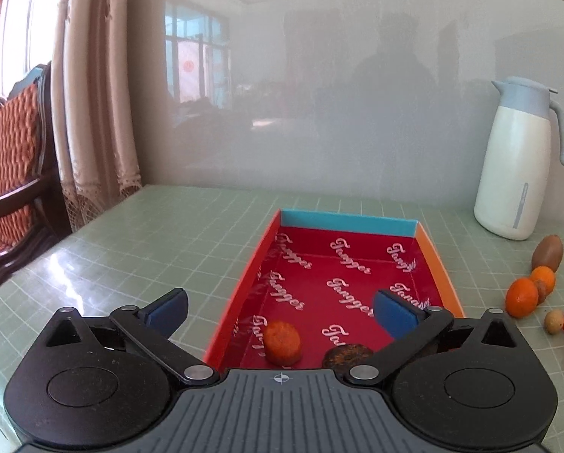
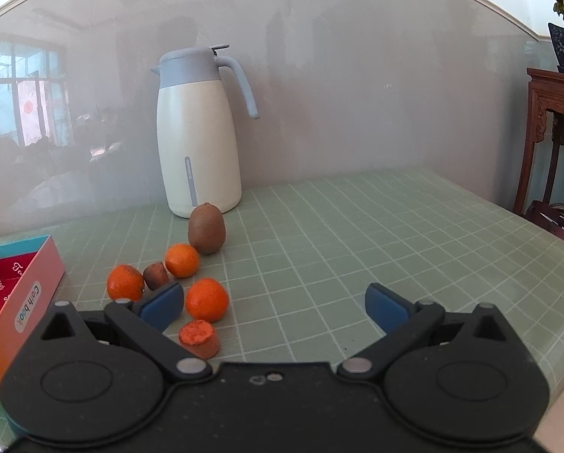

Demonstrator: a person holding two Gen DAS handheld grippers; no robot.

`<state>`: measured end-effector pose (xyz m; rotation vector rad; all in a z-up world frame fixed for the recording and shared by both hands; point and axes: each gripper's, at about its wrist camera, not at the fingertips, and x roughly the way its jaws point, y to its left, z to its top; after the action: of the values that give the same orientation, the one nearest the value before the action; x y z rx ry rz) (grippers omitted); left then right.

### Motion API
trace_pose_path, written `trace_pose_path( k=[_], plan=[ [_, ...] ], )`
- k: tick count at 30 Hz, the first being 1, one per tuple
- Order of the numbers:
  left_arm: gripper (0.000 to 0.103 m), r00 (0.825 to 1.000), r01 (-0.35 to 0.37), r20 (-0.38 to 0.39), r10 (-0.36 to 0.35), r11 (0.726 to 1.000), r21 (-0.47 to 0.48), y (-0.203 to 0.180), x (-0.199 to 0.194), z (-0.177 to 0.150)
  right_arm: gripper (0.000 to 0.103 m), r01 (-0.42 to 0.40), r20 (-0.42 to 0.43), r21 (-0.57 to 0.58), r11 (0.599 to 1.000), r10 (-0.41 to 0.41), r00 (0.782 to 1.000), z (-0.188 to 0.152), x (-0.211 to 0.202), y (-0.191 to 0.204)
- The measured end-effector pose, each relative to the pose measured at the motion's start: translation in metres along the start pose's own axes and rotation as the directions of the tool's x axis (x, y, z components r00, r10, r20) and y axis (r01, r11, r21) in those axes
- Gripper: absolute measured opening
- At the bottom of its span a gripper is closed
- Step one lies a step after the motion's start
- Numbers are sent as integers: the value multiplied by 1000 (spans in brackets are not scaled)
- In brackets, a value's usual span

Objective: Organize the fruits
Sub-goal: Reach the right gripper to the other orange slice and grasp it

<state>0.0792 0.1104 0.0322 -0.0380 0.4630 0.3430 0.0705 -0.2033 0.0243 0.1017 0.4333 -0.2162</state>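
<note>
Right wrist view is showing the loose fruit lying up and to the left of the right gripper [image 2: 274, 307], whose blue fingers are standing spread wide with nothing between them. A carrot chunk [image 2: 199, 338] is sitting just beside the left finger, cut face up, with a mandarin [image 2: 206, 299] just behind it; two more mandarins, a small brown piece and a kiwi [image 2: 206, 228] are trailing away toward the white jug [image 2: 199, 132] in the upper middle of the frame. The red box [image 2: 21, 294] is showing at the left edge. Judging by this, the right hand is nearer the pile and would need to swing leftward to straddle the carrot chunk.

Left wrist view is looking along the box's long axis, with the left gripper [image 1: 280, 311] hanging over its near end, fingers fully splayed and gripping nothing. An orange chunk [image 1: 282, 341] and a dark round piece [image 1: 346, 355] are lying in the box's near end at the bottom of the frame. Both grippers are tilting gently downward toward the green table [image 2: 357, 226].
</note>
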Motion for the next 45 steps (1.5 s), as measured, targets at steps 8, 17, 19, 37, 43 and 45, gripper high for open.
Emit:
trace_pose_path(
  k=[8,17,19,37,43,45],
  plan=[
    [103,1000,16,-26,-18,998,-63,18,-10,1,103,-17,-23,0,1000,17,1000,-2,2,-6],
    [103,1000,-14,-26,11,992,-127,54,-27,-3,103,-92,-56,-29,995,91,994,-6,7,10],
    [103,999,-29,-24,26,989,-143,64,-33,-6,103,-105,-60,-39,994,103,993,-6,9,16],
    [103,988,-156,-39,151,951,-265,129,-40,-20,81,-67,-194,-37,997,59,979,-11,54,35],
    [103,984,-179,-37,176,942,-283,145,-41,-22,76,-60,-231,-54,997,46,972,-14,65,42],
    [103,982,-187,-40,183,938,-292,151,-40,-23,70,-59,-241,-72,996,40,970,-15,66,46]
  ],
)
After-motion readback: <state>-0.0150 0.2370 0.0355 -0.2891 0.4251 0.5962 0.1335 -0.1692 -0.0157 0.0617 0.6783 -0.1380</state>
